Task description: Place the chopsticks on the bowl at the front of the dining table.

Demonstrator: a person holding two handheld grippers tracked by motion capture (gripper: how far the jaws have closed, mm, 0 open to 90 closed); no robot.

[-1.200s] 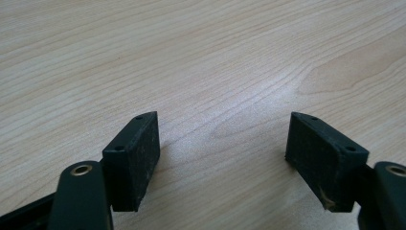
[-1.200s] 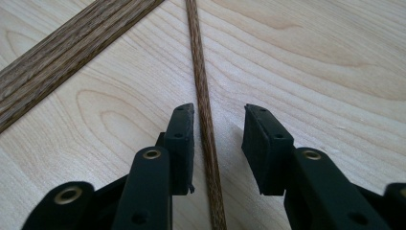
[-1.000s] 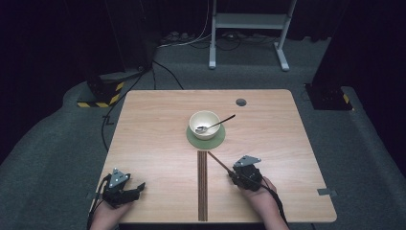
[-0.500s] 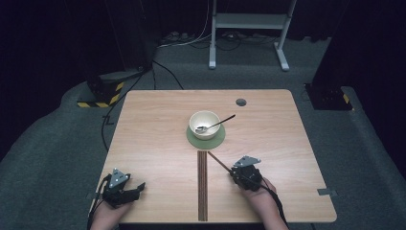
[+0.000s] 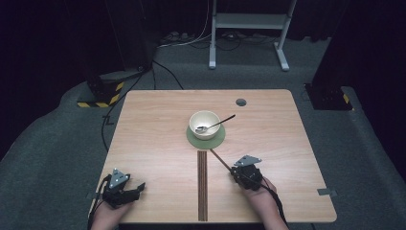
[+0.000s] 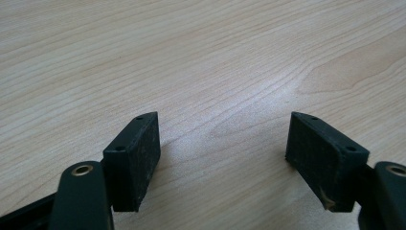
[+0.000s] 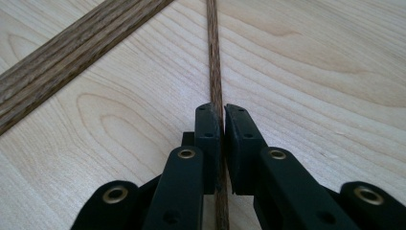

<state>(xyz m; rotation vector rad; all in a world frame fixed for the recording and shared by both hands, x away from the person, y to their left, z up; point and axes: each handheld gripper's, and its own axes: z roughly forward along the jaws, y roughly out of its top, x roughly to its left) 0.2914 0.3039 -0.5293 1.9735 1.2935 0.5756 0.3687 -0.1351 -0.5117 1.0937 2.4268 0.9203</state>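
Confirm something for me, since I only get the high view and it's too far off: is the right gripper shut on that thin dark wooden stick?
Observer: Yes. In the right gripper view the right gripper has its fingers shut on the thin dark wooden stick, which runs on ahead between them.
Operator: And the left one?
Observer: The left gripper is open, with bare light wooden table between its fingers.

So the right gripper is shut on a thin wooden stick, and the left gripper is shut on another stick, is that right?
Not quite. The right gripper is shut on the stick, but the left gripper is open with only bare table between its jaws, as the left gripper view shows.
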